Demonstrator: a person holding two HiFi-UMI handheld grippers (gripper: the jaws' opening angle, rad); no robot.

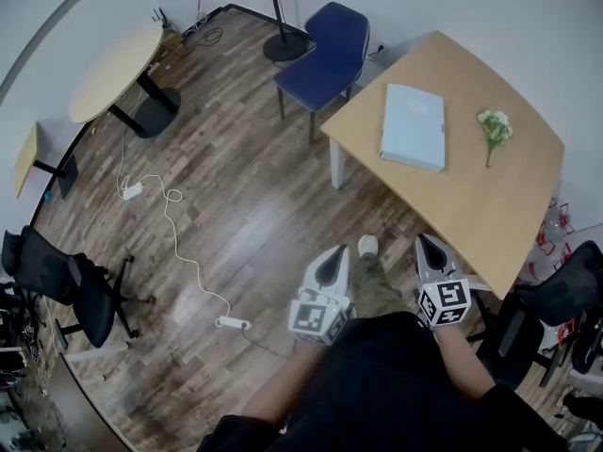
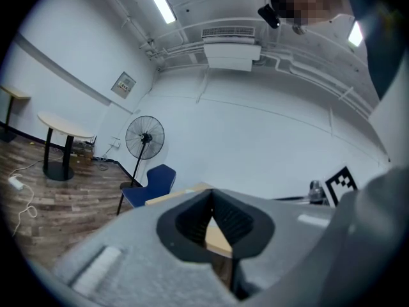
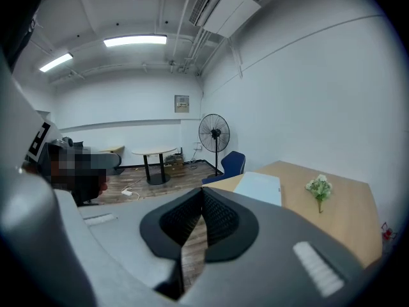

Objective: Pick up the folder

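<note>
I am holding both tongs low in the centre of the head view, over the wooden floor (image 1: 236, 215), and neither is touching anything. The left gripper (image 1: 334, 258) is sitting with its jaws pressed together and nothing between them, and the right gripper (image 1: 430, 249) is sitting the same way, closed and empty. The folder (image 1: 413, 125), pale blue, is lying flat on the wooden table (image 1: 490, 205) in the upper right of the frame, well apart from both tongs. A small sprig of white flowers (image 1: 494, 130) is lying on the table just to the folder's right. A blue chair (image 1: 325, 50) is standing at the table's upper left edge, with a standing fan (image 1: 273, 12) beyond it near the top of the frame.
</note>
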